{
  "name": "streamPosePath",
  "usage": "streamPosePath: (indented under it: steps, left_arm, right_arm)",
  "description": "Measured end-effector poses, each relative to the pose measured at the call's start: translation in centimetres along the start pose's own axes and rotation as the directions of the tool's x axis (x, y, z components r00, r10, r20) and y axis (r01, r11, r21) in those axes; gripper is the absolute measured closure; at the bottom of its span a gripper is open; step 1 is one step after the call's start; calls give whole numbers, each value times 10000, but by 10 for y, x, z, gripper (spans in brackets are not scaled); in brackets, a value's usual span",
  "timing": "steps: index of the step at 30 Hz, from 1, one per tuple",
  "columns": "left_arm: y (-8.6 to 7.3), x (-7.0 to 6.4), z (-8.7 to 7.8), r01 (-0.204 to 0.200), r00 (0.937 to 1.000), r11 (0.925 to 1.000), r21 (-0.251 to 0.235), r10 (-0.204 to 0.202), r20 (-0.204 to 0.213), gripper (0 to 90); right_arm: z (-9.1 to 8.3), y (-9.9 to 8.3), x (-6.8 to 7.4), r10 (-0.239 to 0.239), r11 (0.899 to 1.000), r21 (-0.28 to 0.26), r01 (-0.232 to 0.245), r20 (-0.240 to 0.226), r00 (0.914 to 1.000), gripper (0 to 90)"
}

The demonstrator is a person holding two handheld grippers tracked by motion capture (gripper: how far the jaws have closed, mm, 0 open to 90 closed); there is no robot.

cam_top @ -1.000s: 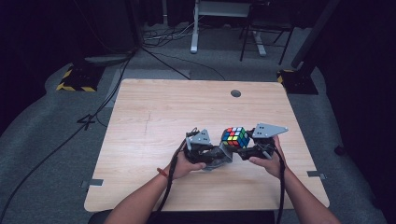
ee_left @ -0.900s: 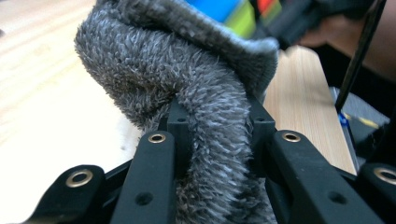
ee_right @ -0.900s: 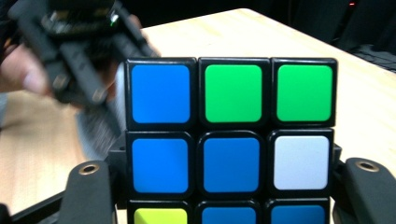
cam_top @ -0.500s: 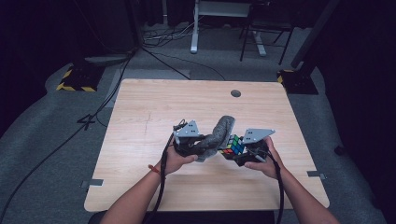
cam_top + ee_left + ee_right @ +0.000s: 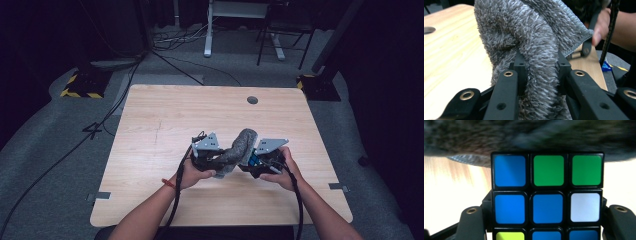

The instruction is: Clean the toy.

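Because the cube point(image 5: 548, 195) must stay fixed for wiping, the right gripper point(image 5: 256, 164) clamps it between its jaws above the table point(image 5: 150, 130). The left gripper point(image 5: 212, 160), at its 9 o'clock, pinches the grey cloth point(image 5: 531, 50) and drapes it across the cube's top.

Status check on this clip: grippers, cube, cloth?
Left hand-held gripper shut on grey cloth. Right hand-held gripper shut on puzzle cube. Cloth draped against cube's top, above the table. Nothing in the way.
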State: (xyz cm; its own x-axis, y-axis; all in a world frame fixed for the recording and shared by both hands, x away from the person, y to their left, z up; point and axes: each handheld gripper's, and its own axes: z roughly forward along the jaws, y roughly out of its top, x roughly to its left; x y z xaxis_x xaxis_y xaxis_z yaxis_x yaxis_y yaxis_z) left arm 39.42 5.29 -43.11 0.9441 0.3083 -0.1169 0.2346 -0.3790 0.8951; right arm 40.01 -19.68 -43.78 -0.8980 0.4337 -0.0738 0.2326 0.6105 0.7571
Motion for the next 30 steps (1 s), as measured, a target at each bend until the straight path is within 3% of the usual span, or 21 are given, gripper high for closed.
streamPosePath:
  steps: [2,5,8,10,12,13,17,23,25,28,30]
  left_arm:
    - [0,1,1,-152,9983,9993,333,171,-553,712]
    - [-2,7,5,116,9960,9995,309,-88,-889,712]
    - [-4,10,7,101,9938,9988,477,-47,-1112,712]
    - [-7,14,8,214,9932,9974,683,-134,-1161,712]
    - [-10,16,12,353,9947,9933,1098,-242,-1003,712]
    - [-12,16,12,303,9966,9937,1077,-217,-794,711]
    - [-7,8,10,-182,9985,9939,1086,235,-485,711]
    - [3,-7,3,-620,9980,9979,198,617,150,708]
    - [7,-10,1,-718,9974,9974,1,718,3,709]
    - [7,-6,0,-436,9985,9990,-74,433,-336,710]
    - [3,0,1,-257,9978,9996,139,264,-600,710]
  right_arm:
    - [-2,-1,-2,111,9999,-103,-112,-83,9999,337]
    - [-1,1,3,-111,9998,-149,103,-560,9984,337]
    - [4,5,12,-473,9989,24,476,-748,9961,336]
    - [4,6,12,-430,9991,-56,427,-797,9959,336]
    - [1,7,10,-385,9992,-176,372,-791,9961,336]
    - [-1,7,8,-330,9992,-238,313,-736,9967,336]
    - [-6,4,2,-219,9997,-120,215,-321,9992,336]
    - [-3,-2,-5,149,9998,95,-146,-299,9994,336]
    - [0,-1,-2,102,9998,159,-95,-446,9990,336]
    - [3,2,3,-14,9999,143,22,-576,9983,336]
    - [3,5,7,-96,9999,117,104,-697,9975,337]
